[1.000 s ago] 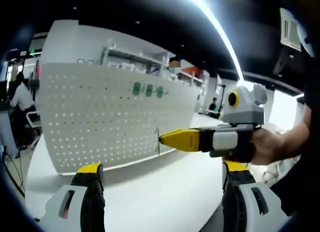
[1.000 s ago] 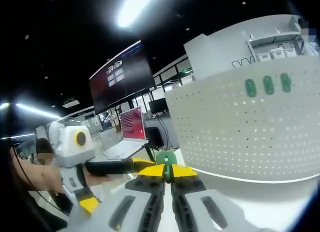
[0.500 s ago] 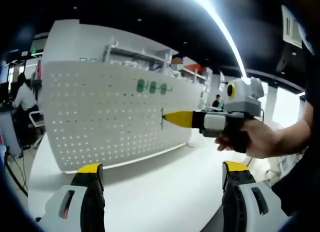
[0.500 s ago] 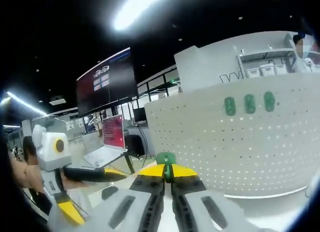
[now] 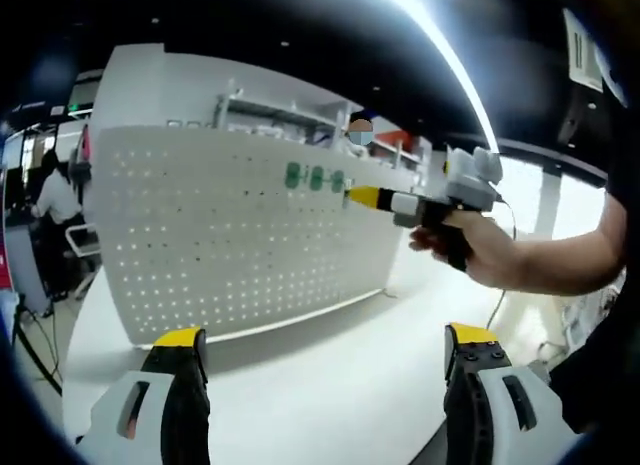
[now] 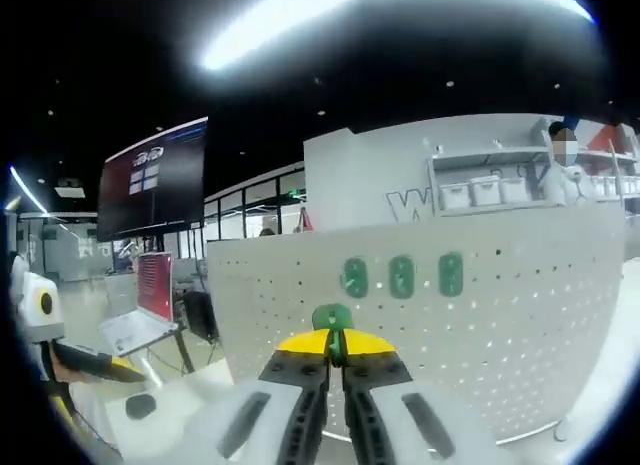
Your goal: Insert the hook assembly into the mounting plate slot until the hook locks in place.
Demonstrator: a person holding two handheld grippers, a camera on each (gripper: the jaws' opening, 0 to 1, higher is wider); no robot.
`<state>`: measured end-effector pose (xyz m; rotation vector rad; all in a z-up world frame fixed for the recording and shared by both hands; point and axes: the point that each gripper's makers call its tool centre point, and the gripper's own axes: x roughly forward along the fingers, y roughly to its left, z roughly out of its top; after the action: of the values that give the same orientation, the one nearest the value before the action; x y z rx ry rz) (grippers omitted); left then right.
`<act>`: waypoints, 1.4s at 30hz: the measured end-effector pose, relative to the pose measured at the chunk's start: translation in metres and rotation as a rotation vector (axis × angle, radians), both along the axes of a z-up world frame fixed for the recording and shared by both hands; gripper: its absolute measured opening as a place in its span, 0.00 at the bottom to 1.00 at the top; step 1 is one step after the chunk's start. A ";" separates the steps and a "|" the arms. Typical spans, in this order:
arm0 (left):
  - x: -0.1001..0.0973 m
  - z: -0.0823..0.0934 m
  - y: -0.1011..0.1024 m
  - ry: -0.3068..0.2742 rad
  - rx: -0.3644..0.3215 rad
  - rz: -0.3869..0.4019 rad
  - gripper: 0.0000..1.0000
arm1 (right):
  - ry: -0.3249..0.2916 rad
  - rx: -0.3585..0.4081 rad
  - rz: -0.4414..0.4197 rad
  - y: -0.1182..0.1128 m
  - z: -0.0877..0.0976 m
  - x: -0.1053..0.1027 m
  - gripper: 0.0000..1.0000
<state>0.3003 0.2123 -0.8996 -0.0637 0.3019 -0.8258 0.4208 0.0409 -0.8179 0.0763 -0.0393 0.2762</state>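
While the right gripper (image 6: 334, 350) has its jaws clamped on the green hook (image 6: 331, 318) just below three mounted hooks (image 6: 401, 277), approach the pegboard (image 5: 230, 235) squarely (left gripper (image 5: 325, 355) jaws apart, idle), then push in.

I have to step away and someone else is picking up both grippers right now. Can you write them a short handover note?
Right gripper: shut on a green hook, raised close in front of the white pegboard, near the three green hooks already mounted in a row.
Left gripper: open, holding nothing, low over the white table.
Done: hook picked up and brought up to the board, level with the mounted row.
Left: seat the hook into a slot beside the row, press until it locks, then release. Whether the hook touches the board yet cannot be told.
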 end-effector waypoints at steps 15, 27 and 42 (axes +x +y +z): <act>0.003 -0.008 0.010 0.020 0.016 0.031 0.99 | -0.035 -0.006 -0.135 -0.055 0.014 0.025 0.00; 0.007 -0.011 0.013 0.031 0.023 0.043 0.99 | -0.050 0.009 -0.230 -0.094 0.017 0.035 0.00; 0.011 -0.018 0.018 0.052 0.031 0.058 0.99 | -0.078 0.005 -0.273 -0.113 0.019 0.053 0.00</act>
<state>0.3110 0.2299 -0.9177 -0.0647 0.3605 -0.7630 0.4742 -0.0725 -0.7987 0.0638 -0.1270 0.0058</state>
